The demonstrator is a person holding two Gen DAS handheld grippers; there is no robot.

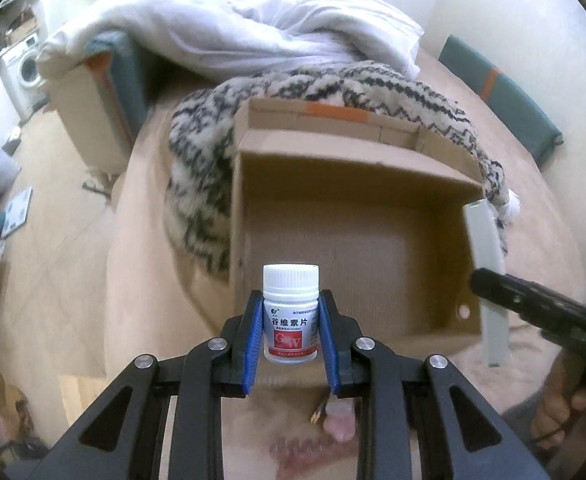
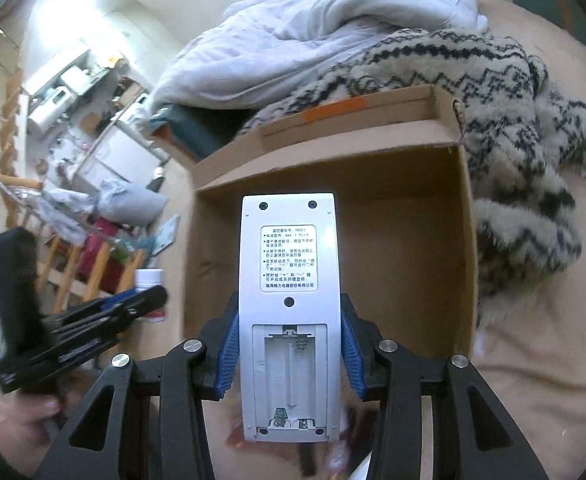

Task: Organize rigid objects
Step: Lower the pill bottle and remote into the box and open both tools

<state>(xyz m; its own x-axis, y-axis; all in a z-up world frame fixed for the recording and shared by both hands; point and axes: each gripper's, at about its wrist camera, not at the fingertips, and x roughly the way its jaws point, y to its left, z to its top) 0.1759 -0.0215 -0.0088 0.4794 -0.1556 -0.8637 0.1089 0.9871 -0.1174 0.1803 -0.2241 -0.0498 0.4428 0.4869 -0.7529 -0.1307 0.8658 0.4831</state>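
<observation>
My left gripper (image 1: 290,320) is shut on a small white pill bottle (image 1: 290,312) with a white cap and red label, held upright near the front wall of an open cardboard box (image 1: 357,168). My right gripper (image 2: 289,340) is shut on a white remote control (image 2: 289,264), back side up with its battery bay uncovered, held over the front of the same box (image 2: 465,208). The remote shows edge-on at the box's right wall in the left wrist view (image 1: 487,280). The left gripper and the bottle (image 2: 149,280) show at the left in the right wrist view.
The box sits on a beige bed sheet (image 1: 141,248). A black-and-white patterned blanket (image 1: 197,184) lies behind and beside the box, with a white duvet (image 1: 229,24) beyond. A teal cushion (image 1: 501,92) lies at the right. A cluttered floor lies left of the bed.
</observation>
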